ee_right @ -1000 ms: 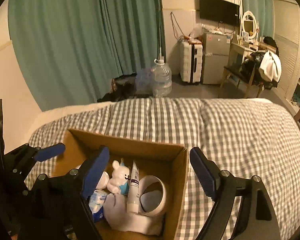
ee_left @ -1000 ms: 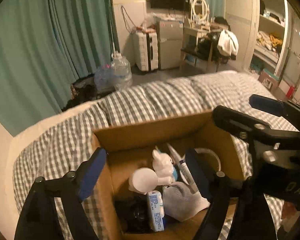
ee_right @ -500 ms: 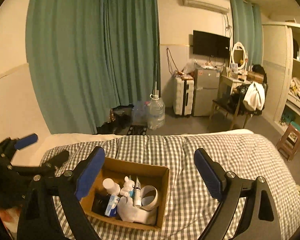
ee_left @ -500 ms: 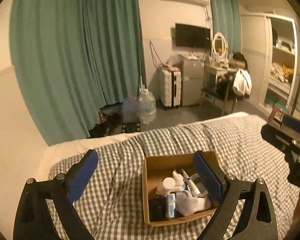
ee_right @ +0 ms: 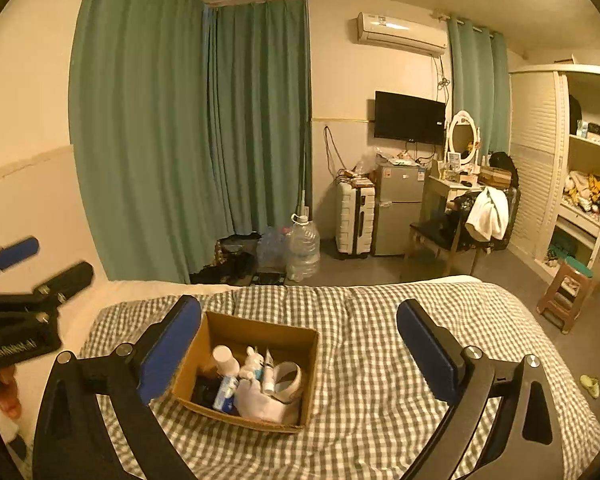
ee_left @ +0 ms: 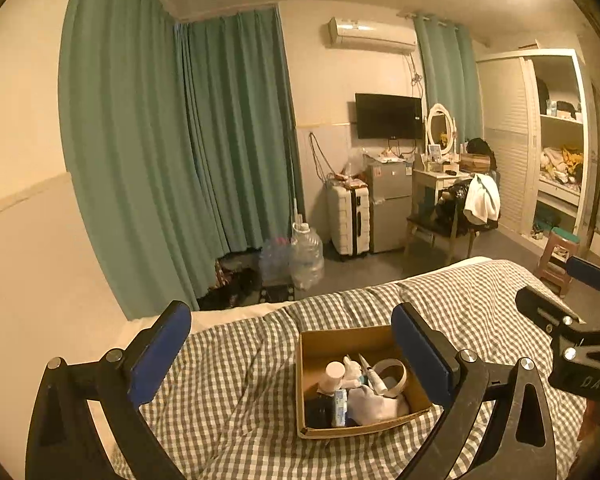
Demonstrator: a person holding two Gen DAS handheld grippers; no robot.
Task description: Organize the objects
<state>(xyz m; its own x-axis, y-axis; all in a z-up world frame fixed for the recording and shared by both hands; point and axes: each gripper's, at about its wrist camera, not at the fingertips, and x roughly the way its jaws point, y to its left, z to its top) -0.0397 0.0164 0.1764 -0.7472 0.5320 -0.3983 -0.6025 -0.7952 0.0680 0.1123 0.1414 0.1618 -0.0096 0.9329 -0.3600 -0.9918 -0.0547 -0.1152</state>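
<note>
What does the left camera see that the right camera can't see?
Only the left wrist view shows the right hand-held gripper from the side, at its right edge. Only the right wrist view shows the left hand-held gripper from the side, a fingertip of the person, and a small green thing on the floor. Both show the cardboard box of toiletries on the checked blanket, the green curtains and the TV.

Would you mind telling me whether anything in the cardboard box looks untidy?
Yes: inside the cardboard box the items are jumbled. A white cloth lies crumpled at the front, and a tube leans against the tape roll.
</note>
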